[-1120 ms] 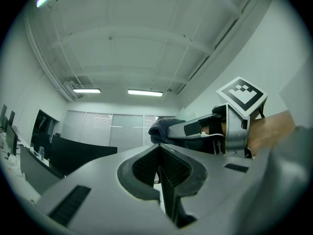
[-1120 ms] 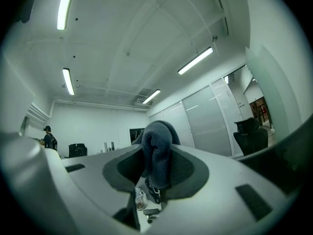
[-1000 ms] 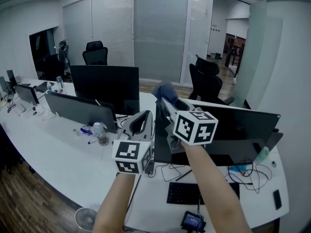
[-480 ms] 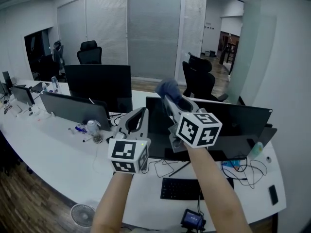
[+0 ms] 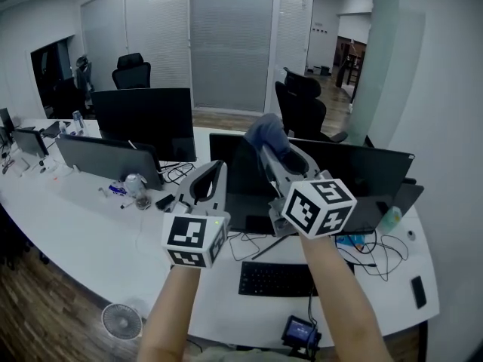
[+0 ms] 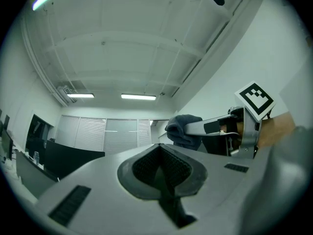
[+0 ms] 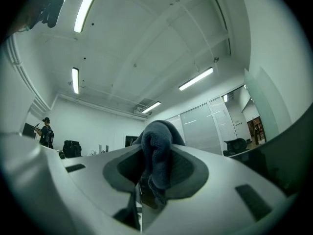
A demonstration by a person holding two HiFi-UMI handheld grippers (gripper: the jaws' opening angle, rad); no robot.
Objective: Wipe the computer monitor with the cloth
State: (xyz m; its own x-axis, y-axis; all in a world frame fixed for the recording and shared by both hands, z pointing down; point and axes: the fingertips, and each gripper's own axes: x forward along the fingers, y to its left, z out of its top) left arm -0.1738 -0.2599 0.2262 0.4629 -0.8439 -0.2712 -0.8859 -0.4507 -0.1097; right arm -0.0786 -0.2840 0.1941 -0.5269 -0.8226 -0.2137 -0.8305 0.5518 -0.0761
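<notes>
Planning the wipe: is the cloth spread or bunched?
Bunched: the cloth sits wadded in the right gripper, jaws clamped on it.

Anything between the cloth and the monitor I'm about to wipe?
Nothing visible does. The right tool holds the cloth up before the top edge of the monitor; the left tool sits shut, off to the left.

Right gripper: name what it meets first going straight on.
Likely nothing near: the right gripper, shut on the cloth, tilts upward, so its line seems to clear the monitor toward the far wall. Depth unclear.
</notes>
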